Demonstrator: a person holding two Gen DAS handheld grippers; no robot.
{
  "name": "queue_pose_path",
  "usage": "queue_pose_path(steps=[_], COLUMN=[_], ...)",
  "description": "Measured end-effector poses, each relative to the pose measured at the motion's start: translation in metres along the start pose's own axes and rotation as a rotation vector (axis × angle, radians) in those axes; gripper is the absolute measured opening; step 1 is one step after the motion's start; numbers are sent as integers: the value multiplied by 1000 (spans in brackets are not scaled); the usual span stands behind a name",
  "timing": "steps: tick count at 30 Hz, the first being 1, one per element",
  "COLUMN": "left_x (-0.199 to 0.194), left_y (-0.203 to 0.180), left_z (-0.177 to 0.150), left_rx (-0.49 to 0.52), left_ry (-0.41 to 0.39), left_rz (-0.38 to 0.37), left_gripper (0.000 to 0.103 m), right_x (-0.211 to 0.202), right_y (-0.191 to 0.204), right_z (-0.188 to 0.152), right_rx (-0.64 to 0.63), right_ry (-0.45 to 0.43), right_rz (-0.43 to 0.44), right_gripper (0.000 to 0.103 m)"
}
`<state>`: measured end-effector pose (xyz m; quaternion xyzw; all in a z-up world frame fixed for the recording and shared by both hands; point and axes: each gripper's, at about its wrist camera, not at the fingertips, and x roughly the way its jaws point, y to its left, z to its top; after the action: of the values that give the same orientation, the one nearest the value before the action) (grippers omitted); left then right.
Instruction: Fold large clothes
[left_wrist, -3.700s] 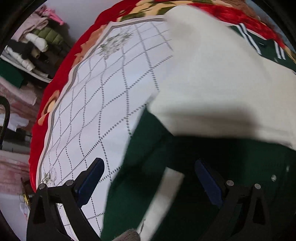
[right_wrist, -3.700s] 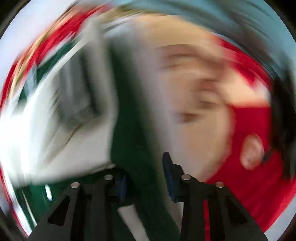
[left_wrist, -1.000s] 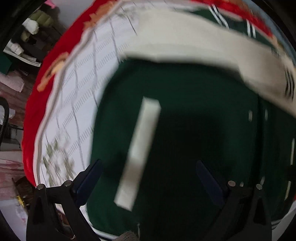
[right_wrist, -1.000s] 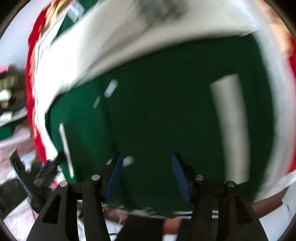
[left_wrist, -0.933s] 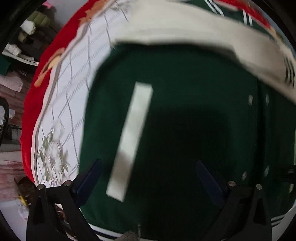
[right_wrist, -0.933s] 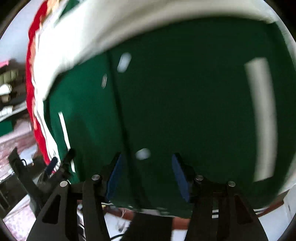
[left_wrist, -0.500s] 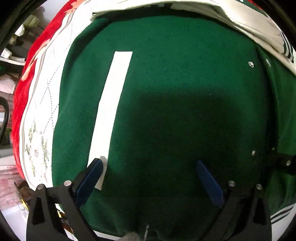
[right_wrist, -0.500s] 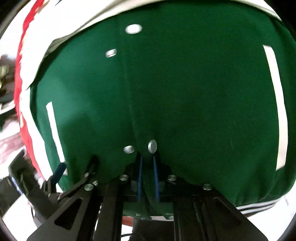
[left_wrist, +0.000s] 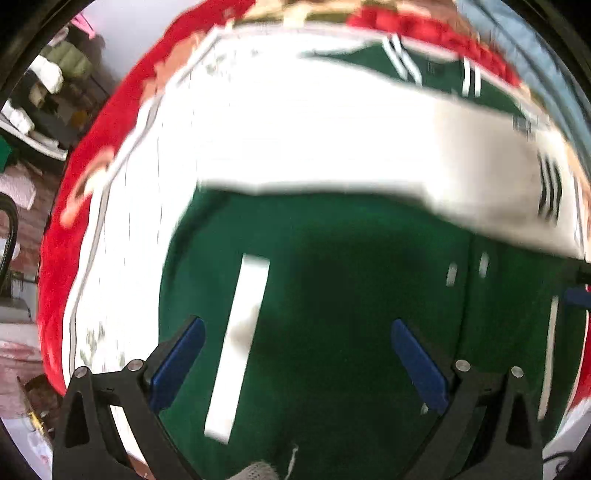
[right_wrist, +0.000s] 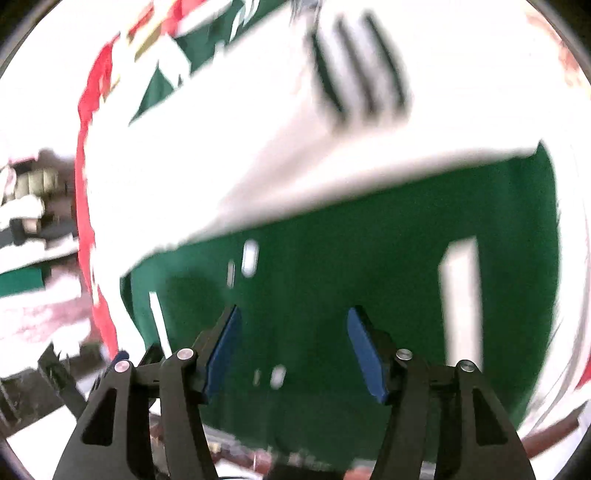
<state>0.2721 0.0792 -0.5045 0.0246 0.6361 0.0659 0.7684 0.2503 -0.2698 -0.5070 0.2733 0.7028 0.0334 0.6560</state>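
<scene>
The bed (left_wrist: 122, 206), w/ a white quilted cover edged in red, carries the whole job; shelves of folded stuff (left_wrist: 48, 85) sit off to its left, blurry.

On it lies the jacket (left_wrist: 332, 295): dark green body, spread flat, filling the lower half of both views. Both frames are motion-smeared, so detail is limited. A cream sleeve (left_wrist: 369, 147) runs crosswise over the upper body, long axis left-to-right, ending at a striped cuff (left_wrist: 550, 192) on the right. White pocket strips (left_wrist: 240, 343) run roughly along the view direction, one per side. Small snaps (right_wrist: 249, 258) line the centre placket.

Key relation: the jacket lies straight ahead of and under both sets of fingers, near hem closest to the person, sleeve farther off. Left gripper (left_wrist: 295, 362) sits over the left panel, beside the left pocket strip; right gripper (right_wrist: 293, 347) over the placket, snaps btwn its fingers' line. Each is nearer its own half.

Left fingers (left_wrist: 177, 358) spread wide, nothing held. Right fingers (right_wrist: 365, 354) parted abt midway, also empty, fabric visible in the gap.

Judgement: next grab prob. needs the near hem or side edges, to fold across the sleeve's axis.
</scene>
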Motion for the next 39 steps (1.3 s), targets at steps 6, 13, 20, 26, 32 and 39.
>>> queue_pose_path(steps=[6,13,20,26,32,39], left_x=[10,27,64,75,22,11], left_y=[-20,-25,-34,-29,-33,-89], left_z=[70,122,140,143,111,59], left_rx=[-18,0,14,13,17,99], left_ry=[-117,-188,-137,-112,-161,-115], left_rz=[44,126,207,167,123,94], left_gripper=[103,103,103,103,103,103], right_x=[-29,-11,-22,-46,-115,-44], right_y=[-43,-38,-72,-100,-121,-116], right_z=[119,159,155,159,90,82], right_rx=[91,59,154,183,153,-81], right_ry=[-225,-216,-276,-186,-238,-66], right_rz=[-29,-6,-180,-70,-178,-351], right_gripper=[83,12,16,36,67,59])
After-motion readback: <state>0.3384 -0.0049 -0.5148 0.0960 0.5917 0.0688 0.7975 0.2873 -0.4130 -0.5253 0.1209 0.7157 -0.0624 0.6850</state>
